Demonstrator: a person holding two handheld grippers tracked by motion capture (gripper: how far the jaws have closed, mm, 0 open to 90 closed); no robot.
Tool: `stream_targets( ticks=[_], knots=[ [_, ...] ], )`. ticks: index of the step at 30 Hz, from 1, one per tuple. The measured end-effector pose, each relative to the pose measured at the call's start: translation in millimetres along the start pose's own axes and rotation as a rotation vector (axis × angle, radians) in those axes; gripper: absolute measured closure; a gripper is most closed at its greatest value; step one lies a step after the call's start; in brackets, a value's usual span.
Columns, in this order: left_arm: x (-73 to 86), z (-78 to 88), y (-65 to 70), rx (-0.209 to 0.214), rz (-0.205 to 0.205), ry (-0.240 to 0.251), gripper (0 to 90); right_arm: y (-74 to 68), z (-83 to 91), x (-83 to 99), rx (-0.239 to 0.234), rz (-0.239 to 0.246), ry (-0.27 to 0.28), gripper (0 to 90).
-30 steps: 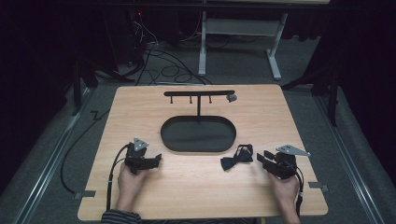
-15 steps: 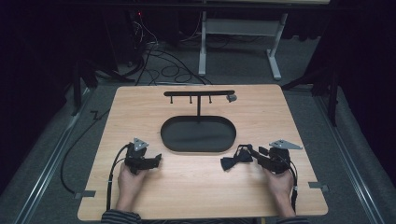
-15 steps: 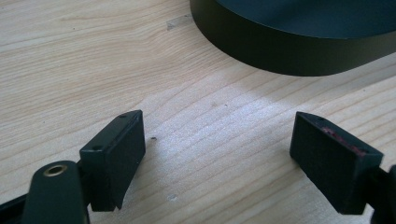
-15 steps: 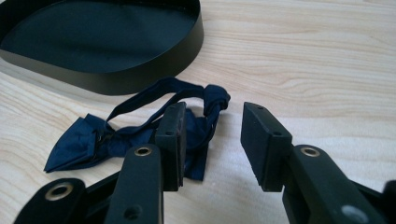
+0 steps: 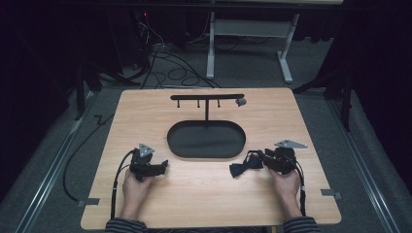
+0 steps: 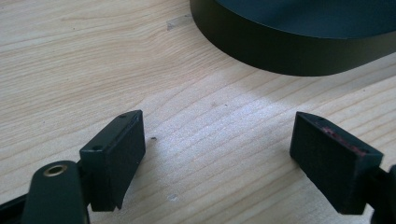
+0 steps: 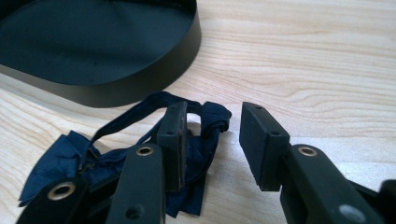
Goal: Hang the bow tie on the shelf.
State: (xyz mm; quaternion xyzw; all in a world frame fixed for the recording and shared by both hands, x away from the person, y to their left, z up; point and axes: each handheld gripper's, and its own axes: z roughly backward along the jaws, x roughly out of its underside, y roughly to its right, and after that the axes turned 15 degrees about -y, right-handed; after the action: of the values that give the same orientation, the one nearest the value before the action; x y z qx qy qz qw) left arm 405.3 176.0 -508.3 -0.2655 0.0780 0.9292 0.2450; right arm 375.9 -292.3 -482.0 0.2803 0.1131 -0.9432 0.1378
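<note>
A small dark blue fabric item with a thin strap (image 7: 140,154), possibly a bow tie though its make cannot be settled, lies crumpled on the wooden table (image 5: 204,194) just in front of the black oval tray (image 7: 107,51), near the tray's right end as the high view gives it (image 5: 240,168). The right gripper (image 7: 212,135) is set down at it with its jaws parted: one jaw is laid over the cloth and a loop of the strap, the other stands on bare wood beside it, and nothing is clamped. The step in hand is judged to be the pick-up of the fabric. For the next move, the jaws would need to be shifted so that a fold or the strap comes between them, then closed, before the item is lifted; the hooks of the T-shaped stand (image 5: 207,98) rising from the tray look a likely destination, though that is only a guess.

The left gripper (image 6: 217,149) is held low over bare table near the tray's left end, its jaws spread wide with nothing between them.

Much of the fabric is covered by the right gripper's own jaw and arm, so its full outline is not made out. A small grey object at the stand's right tip (image 5: 240,102) is too small to be identified.
</note>
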Motion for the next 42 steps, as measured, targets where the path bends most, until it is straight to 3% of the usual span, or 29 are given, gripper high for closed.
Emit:
stream_targets(
  ticks=[11,21,27,42],
  knots=[
    [0.0,0.0,0.0,0.0,0.0,0.0,18.6,3.2,-9.6,-0.8,-0.025,-0.012,-0.033,68.3],
    [0.0,0.0,0.1,0.001,0.002,0.0,18.6,3.6,-13.3,-0.8,-0.038,-0.008,-0.052,82.8],
    [-0.1,0.0,0.1,0.001,0.002,0.0,18.6,0.1,-5.1,-1.2,-0.039,0.011,-0.006,85.1],
    [0.0,0.1,-0.1,0.001,0.0,-0.001,18.6,-21.1,34.0,-12.9,-0.024,0.109,0.13,85.6]
  ],
)
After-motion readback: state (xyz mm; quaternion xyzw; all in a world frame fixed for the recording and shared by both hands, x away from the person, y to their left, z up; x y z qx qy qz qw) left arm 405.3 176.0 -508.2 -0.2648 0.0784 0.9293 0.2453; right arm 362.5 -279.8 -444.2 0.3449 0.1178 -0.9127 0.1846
